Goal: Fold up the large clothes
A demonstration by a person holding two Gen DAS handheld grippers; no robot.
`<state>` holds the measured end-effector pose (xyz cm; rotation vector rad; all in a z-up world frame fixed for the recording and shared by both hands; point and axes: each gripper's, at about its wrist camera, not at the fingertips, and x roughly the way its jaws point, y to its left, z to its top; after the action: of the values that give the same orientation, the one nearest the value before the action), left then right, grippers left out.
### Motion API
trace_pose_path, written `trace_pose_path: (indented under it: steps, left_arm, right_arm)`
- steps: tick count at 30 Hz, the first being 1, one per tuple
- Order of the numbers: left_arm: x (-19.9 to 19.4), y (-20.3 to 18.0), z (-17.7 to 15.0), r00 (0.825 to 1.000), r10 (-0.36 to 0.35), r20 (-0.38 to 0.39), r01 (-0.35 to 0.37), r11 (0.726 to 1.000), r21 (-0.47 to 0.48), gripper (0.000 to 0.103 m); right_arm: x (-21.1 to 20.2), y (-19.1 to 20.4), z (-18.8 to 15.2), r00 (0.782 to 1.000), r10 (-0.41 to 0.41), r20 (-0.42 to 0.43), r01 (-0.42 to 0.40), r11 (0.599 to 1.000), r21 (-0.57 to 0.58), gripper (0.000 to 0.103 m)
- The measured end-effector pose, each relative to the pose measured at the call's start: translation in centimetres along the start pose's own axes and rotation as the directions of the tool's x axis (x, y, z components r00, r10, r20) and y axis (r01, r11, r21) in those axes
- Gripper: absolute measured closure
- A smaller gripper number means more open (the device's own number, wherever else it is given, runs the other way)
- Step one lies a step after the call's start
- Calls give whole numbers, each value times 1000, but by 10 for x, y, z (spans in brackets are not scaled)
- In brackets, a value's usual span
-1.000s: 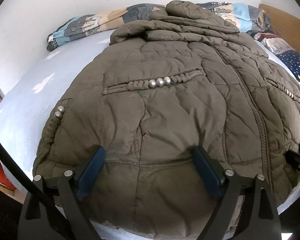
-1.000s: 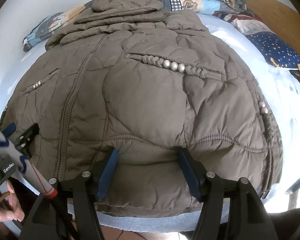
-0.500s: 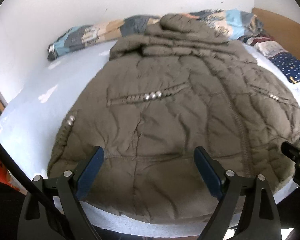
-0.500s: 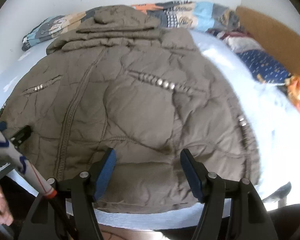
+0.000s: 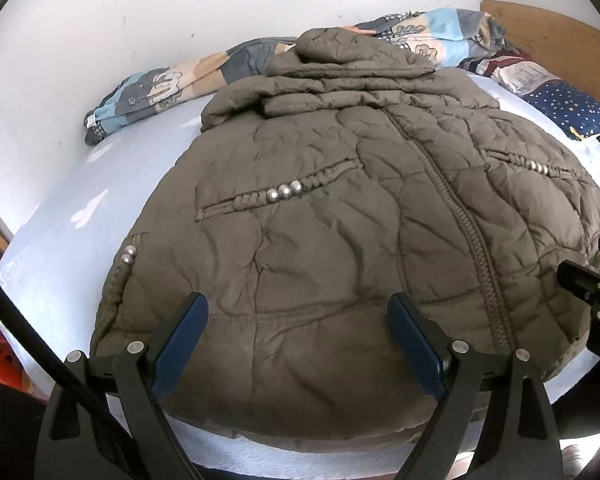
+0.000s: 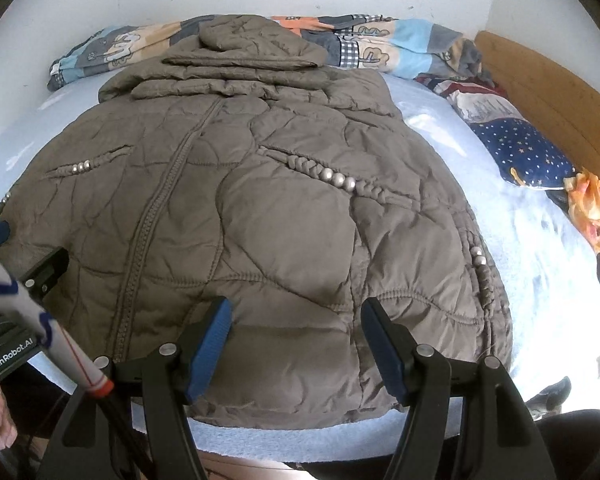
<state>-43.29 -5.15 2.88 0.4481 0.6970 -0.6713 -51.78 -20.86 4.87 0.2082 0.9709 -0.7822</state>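
Olive-brown quilted jacket [image 5: 340, 248] lies front up on the bed [image 5: 80, 216], zip closed, hem toward the fingers, hood at the far end. Sleeves look already tucked across the chest below the hood, judging by the stacked folds there; body not yet folded in half, so the main fold is left to do.

Left gripper [image 5: 298, 344]: jaws spread wide, nothing between the pads, hem section just ahead of and below the fingertips, no contact I can confirm. Right gripper [image 6: 296, 342]: also released, jaws apart over the hem on the other side of the zip, empty. Each gripper shows at the edge of the other's view.

Beyond the jacket, far from the fingers: patchwork blanket [image 6: 380, 46] along the wall, starred pillow [image 6: 528, 152] to the right, wooden headboard [image 6: 548, 92].
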Motion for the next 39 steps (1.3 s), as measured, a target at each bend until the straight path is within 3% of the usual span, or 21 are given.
trace_pose_path:
  steps: [34, 39]
  left_arm:
    - [-7, 5, 5, 1000, 1, 31, 0, 1000, -14, 12]
    - [9, 15, 4, 998, -1, -59, -2, 999, -46, 12]
  right_arm:
    - [-7, 2, -1, 999, -18, 27, 18, 1000, -17, 31]
    - [6, -8, -4, 998, 26, -57, -24, 999, 29, 27]
